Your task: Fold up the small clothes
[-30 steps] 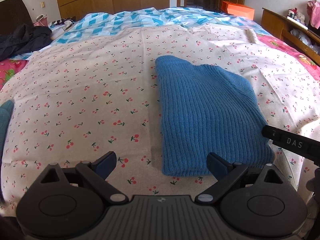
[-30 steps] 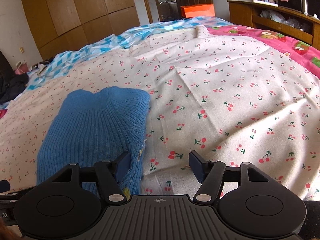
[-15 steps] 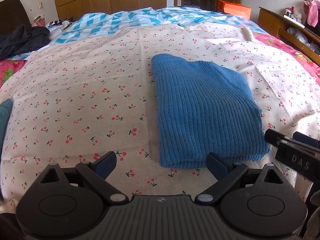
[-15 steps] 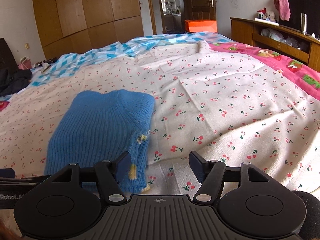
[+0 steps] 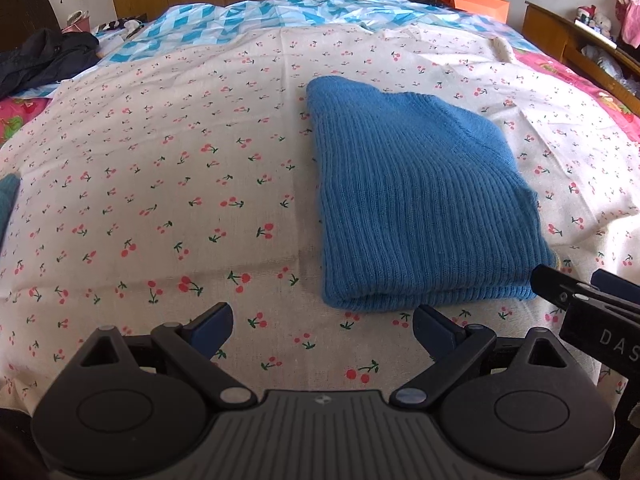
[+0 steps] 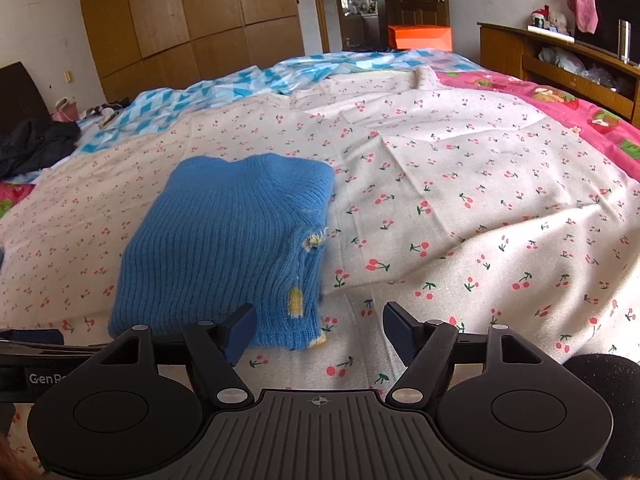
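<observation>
A blue ribbed knit sweater (image 5: 416, 208) lies folded into a neat rectangle on the cherry-print sheet (image 5: 160, 184). It also shows in the right wrist view (image 6: 224, 248), with a yellow trim at its near right corner. My left gripper (image 5: 322, 326) is open and empty, hovering just short of the sweater's near edge. My right gripper (image 6: 318, 332) is open and empty at the sweater's near right corner. The right gripper's fingers (image 5: 576, 292) show at the right edge of the left wrist view.
A dark garment (image 5: 44, 60) lies at the bed's far left. A blue-white patterned cover (image 5: 248, 20) lies at the back. A teal cloth (image 5: 8, 196) sits at the left edge. A wooden shelf unit (image 6: 560, 56) and pink bedding (image 6: 560, 108) are to the right.
Both grippers have pulled back toward me and away from the folded sweater, which stays flat on the sheet. Both jaws stay open.
</observation>
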The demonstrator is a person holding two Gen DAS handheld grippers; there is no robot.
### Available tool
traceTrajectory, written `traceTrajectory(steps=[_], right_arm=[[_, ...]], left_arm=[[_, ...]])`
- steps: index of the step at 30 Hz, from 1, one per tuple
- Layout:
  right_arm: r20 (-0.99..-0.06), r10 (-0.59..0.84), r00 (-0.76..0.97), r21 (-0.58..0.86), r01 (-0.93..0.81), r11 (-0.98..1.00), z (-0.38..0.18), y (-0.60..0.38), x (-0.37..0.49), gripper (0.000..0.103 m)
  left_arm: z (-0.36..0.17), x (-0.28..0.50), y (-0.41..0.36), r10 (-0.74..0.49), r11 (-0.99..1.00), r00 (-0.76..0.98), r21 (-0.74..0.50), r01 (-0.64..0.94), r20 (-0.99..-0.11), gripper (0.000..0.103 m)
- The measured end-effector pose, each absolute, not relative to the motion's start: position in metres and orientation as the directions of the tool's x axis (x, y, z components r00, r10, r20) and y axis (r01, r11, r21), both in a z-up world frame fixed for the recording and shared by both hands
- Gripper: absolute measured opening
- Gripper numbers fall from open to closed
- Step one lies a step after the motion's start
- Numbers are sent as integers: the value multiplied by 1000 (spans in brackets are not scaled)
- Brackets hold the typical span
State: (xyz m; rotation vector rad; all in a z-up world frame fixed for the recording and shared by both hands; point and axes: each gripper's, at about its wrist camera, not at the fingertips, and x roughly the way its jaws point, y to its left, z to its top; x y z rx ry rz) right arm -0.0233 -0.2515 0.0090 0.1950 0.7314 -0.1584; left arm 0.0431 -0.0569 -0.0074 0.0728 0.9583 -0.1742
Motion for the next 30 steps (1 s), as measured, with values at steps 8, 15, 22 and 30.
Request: traceTrajectory(steps=[8,15,22,30], right_arm=[[-694,-60,717,92,172,981,5,-242,-22,74],[-700,-64,711,85,173,981,5,-241,-22,74],[-709,-62,703,92,180,979,3,-243,-20,74],[-721,-49,692,115,189,975,2,-247,-18,74]], left_arm=[[-8,45,-57,-110,985,558,-16,170,-823,101],[-8,45,-59,-108,985,560,-11,174,-821,101],[-7,46,-60,-104,985,565,-6,173,-819,101],[-4,50,-64,-85,984,556,16,175,-826,101]])
